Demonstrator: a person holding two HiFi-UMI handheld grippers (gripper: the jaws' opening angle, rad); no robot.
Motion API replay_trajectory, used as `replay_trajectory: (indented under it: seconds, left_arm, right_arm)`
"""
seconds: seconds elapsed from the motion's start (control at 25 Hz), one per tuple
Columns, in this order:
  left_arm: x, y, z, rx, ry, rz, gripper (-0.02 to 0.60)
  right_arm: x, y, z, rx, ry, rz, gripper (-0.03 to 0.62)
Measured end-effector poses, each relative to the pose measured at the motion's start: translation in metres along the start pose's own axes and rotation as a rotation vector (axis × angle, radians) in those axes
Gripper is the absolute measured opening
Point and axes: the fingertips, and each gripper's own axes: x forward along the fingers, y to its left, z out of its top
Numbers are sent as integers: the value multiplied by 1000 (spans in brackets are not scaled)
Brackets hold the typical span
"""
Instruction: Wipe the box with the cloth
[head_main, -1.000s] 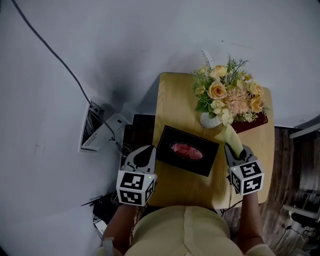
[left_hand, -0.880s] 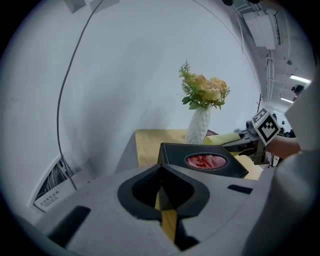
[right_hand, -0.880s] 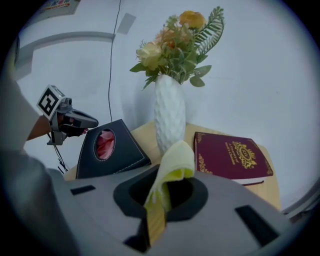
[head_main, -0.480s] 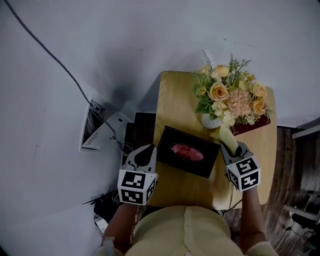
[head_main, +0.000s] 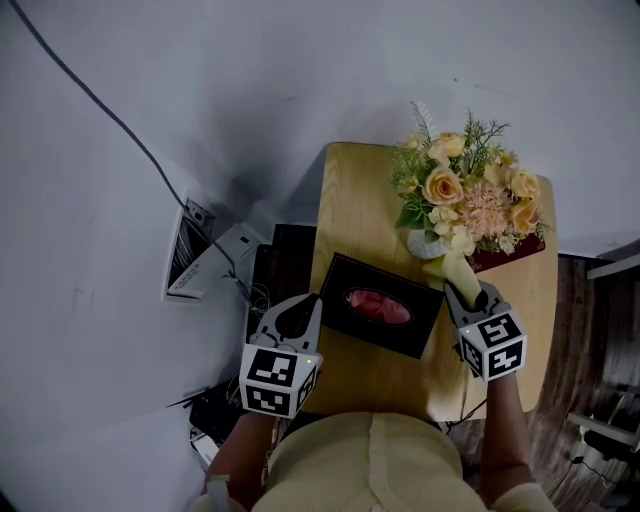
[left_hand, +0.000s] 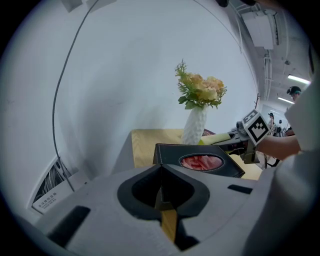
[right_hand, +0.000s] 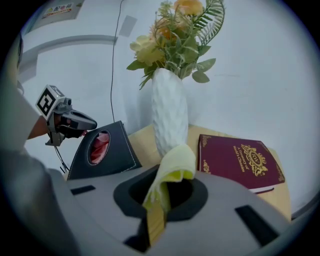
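the black leather tissue box (head_main: 380, 318) with an oval opening lies near the 6 o'clock edge of the light wooden desk (head_main: 350, 200). the left gripper (head_main: 312, 304) is at the box's 9 o'clock, just beside its edge, and its fingers are closed on nothing. the right gripper (head_main: 465, 298) is at the box's 3 o'clock, its fingers gripping a folded yellow cloth (head_main: 448, 268) that points toward 12 o'clock, near the white ribbed vase (head_main: 424, 243) of flowers. a dark red book (right_hand: 240, 160) lies at the vase's 3 o'clock.

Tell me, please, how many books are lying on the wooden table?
1. A dark red book lies flat on the wooden table, right of the white vase in the right gripper view. From above the flowers cover most of it, so another could be hidden.
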Motion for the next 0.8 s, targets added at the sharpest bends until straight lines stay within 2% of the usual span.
replay_trajectory:
  seconds: [0.16, 0.4, 0.52, 0.64, 0.8]
  left_arm:
    - [-4, -8, -5, 14, 6, -11, 23]
    - [-7, -7, -8, -25, 28, -37, 29]
    - [-5, -8, -13, -79, 41, -71, 155]
    - [-3, -9, -14, -119, 42, -100, 156]
    - [-1, -19, -14, -126, 49, -179, 166]
  right_arm:
    - [0, 1, 0, 6, 2, 10, 35]
    - [-1, 3, -1, -34, 18, 24, 35]
    - [-1, 4, -2, -34, 21, 28, 35]
    - [-2, 5, -3, -37, 25, 30, 35]
    - [-3, 7, -7, -52, 45, 36, 35]
